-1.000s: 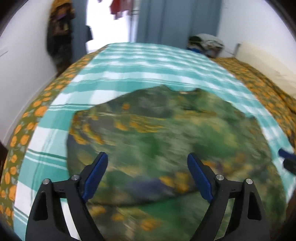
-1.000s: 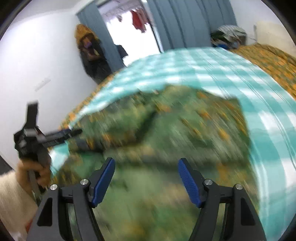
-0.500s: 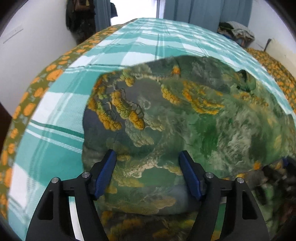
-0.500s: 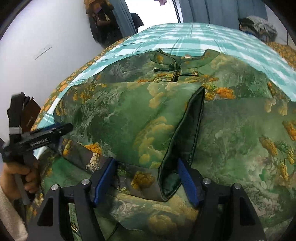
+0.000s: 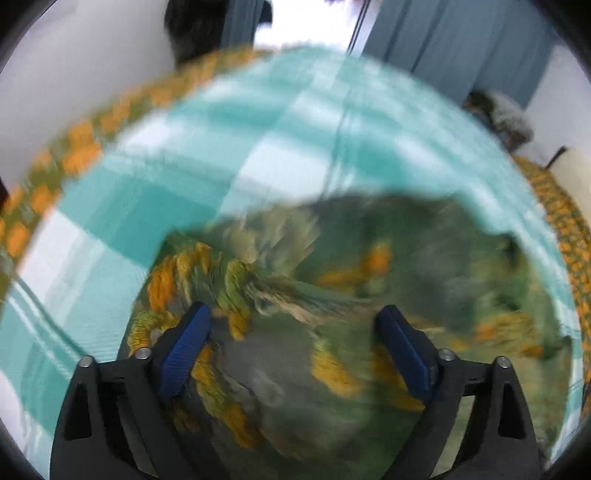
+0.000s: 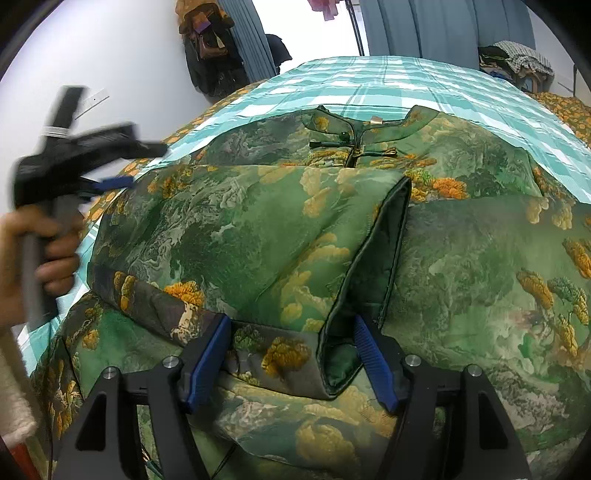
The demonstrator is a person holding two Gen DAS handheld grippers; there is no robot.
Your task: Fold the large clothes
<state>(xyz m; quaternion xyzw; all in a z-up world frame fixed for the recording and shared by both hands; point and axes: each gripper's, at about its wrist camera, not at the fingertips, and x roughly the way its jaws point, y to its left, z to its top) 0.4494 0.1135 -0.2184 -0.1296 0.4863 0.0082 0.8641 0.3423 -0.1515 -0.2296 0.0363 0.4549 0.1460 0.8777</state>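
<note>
A green padded jacket (image 6: 258, 229) with orange cloud patterns lies collar (image 6: 354, 133) away from me on the teal checked sheet (image 6: 406, 81). One sleeve is folded across the chest, and its dark-lined cuff (image 6: 362, 280) rests between the fingers of my right gripper (image 6: 291, 325), whose blue pads stand apart on either side without squeezing it. In the blurred left wrist view my left gripper (image 5: 293, 314) hovers over the jacket (image 5: 369, 295) near its left edge. Its jaws are opening and hold nothing. A hand (image 6: 44, 258) holds that left gripper (image 6: 140, 166) beside the jacket's left shoulder.
The checked sheet (image 5: 221, 147) covers a bed with an orange-flowered border (image 5: 74, 155) along its left side. Dark clothes (image 6: 210, 55) hang on the white wall beyond. Blue curtains (image 6: 424, 26) and a heap of laundry (image 6: 517, 59) sit at the far end.
The right gripper dropped onto the folded sleeve's cuff, then held still. The left gripper swung over the jacket's left part and its jaws spread wider.
</note>
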